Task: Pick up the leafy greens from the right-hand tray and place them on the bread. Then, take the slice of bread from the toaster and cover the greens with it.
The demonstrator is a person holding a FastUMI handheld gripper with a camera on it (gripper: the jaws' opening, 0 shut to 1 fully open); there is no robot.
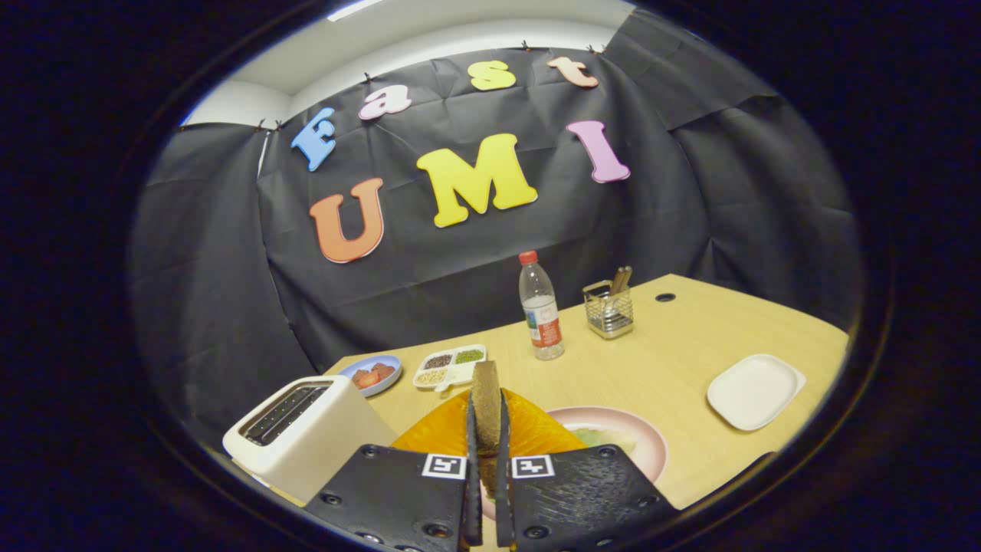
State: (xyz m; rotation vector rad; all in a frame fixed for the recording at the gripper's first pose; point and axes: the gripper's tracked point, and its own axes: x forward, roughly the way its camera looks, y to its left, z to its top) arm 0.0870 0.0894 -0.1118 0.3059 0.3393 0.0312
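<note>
- The tongs (486, 429) at the bottom centre of the frame are closed to a narrow gap and pinch a slice of bread (486, 395) between both fingers.
- The slice stands on edge, thin side toward the camera, its long axis running up the frame and its top edge clear above the fingertips.
- Just behind the slice lies an orange sheet (529, 433), possibly a cloth or mat; the view is too cramped to say which.
- The pink plate (640, 437) sits right of the tongs, low in the frame, with pale leafy greens (605, 437) on it, partly hidden by the right finger.
- The white toaster (306, 433) stands at lower left, slots facing up, near the bench's (659, 368) near edge.
- The white tray (755, 391) lies at the right, close to the bench's right edge.
- Open bench surface stretches between plate, tray and the bottle (540, 307) at centre.
- A wire holder (608, 310) stands right of the bottle; a blue dish (373, 373) and a divided tray (451, 366) sit behind the toaster.
</note>
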